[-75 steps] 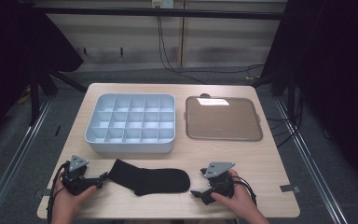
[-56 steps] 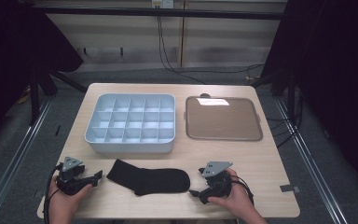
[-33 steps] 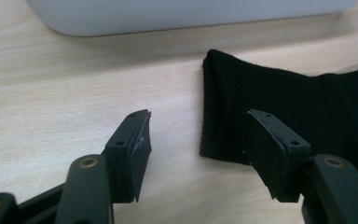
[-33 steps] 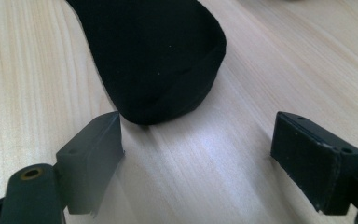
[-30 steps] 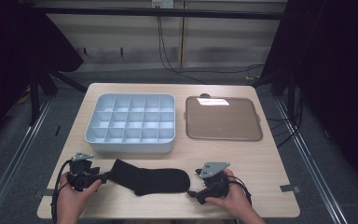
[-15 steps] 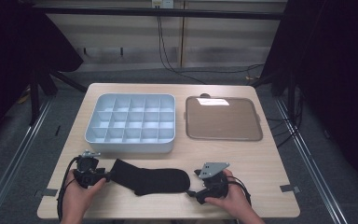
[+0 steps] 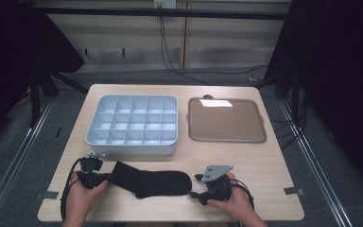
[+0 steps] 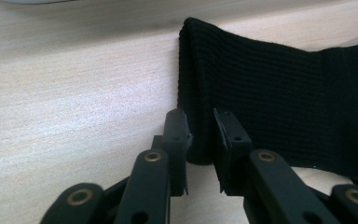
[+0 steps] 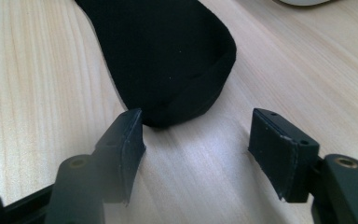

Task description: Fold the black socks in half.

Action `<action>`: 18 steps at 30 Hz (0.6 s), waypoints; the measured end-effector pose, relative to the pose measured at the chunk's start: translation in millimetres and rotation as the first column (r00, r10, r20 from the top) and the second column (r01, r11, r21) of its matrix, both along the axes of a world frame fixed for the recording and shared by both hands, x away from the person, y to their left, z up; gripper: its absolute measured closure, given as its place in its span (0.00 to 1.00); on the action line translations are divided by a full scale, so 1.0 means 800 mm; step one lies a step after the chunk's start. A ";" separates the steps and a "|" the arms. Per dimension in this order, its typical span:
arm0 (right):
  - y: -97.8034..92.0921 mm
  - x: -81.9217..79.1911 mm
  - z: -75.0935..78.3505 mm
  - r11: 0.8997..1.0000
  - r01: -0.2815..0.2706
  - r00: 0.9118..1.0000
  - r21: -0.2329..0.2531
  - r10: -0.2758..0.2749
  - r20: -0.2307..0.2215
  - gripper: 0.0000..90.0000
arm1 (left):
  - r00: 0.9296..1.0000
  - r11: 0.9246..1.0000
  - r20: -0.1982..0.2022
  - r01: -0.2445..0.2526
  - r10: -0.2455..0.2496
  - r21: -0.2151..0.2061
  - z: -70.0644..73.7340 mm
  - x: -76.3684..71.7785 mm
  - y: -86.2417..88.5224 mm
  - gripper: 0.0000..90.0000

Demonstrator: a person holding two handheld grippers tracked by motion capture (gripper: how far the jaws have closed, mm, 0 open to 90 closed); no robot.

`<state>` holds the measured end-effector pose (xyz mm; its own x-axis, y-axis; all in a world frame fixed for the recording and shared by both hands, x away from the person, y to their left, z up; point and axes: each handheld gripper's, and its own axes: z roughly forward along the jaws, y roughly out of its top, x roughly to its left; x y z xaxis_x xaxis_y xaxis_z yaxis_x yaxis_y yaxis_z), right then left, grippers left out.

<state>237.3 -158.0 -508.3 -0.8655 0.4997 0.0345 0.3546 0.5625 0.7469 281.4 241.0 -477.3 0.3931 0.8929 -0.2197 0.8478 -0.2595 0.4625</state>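
Observation:
A black sock (image 7: pixel 149 182) lies flat near the table's front edge, cuff to the left and toe to the right. My left gripper (image 7: pixel 109 178) is at the cuff end. In the left gripper view its jaws (image 8: pixel 200 116) stand close together with the corner of the ribbed sock cuff (image 8: pixel 284 93) pinched between them. My right gripper (image 7: pixel 194 187) sits just right of the toe. In the right gripper view it (image 9: pixel 198 119) is open wide and low over the wood, with the rounded sock toe (image 9: pixel 163 56) just ahead of the gap, close to the left jaw.
A white compartment tray (image 7: pixel 132 149) stands behind the sock at the left. A flat brown tray (image 7: pixel 227 120) lies at the back right. The table's front edge (image 7: pixel 170 218) runs just below both hands.
My left gripper has moved right, up to the sock's cuff, and its jaws have come together on it. My right gripper has crept a little left toward the toe.

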 end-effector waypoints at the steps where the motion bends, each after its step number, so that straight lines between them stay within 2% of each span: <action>1: 0.000 0.000 0.000 1.000 0.000 1.000 0.000 0.000 0.000 0.40 | 1.000 1.000 0.000 0.000 0.000 0.000 0.000 0.000 0.000 0.86; 7: 0.001 -0.001 0.001 1.000 -0.008 1.000 -0.004 0.008 -0.005 0.45 | 1.000 0.999 0.019 0.019 -0.018 -0.026 0.007 -0.001 -0.002 0.86; 10: 0.001 -0.001 0.003 1.000 -0.024 1.000 -0.010 0.024 -0.010 0.51 | 0.999 0.998 0.041 0.019 -0.017 -0.051 0.017 -0.003 -0.005 0.86; 12: 0.000 -0.001 0.004 0.999 -0.029 0.999 -0.014 0.028 -0.016 0.55 | 0.999 0.998 0.045 0.033 -0.030 -0.050 0.021 -0.002 -0.004 0.86; 14: -0.003 0.000 0.006 0.999 -0.035 0.999 -0.018 0.035 -0.019 0.64 | 0.999 0.998 0.043 0.036 -0.034 -0.047 0.022 -0.001 -0.002 0.86; 16: -0.004 -0.001 0.006 0.999 -0.034 0.999 -0.019 0.033 -0.021 0.65 | 0.999 0.998 0.043 0.035 -0.033 -0.046 0.022 -0.001 -0.002 0.86; 17: -0.006 -0.001 0.007 0.999 -0.035 0.999 -0.022 0.034 -0.026 0.75 | 0.999 0.998 0.041 0.035 -0.034 -0.044 0.022 -0.001 -0.003 0.86; 18: -0.007 -0.001 0.008 0.999 -0.032 0.999 -0.021 0.031 -0.033 0.80 | 0.998 0.999 0.046 0.035 -0.033 -0.041 0.022 -0.001 -0.003 0.86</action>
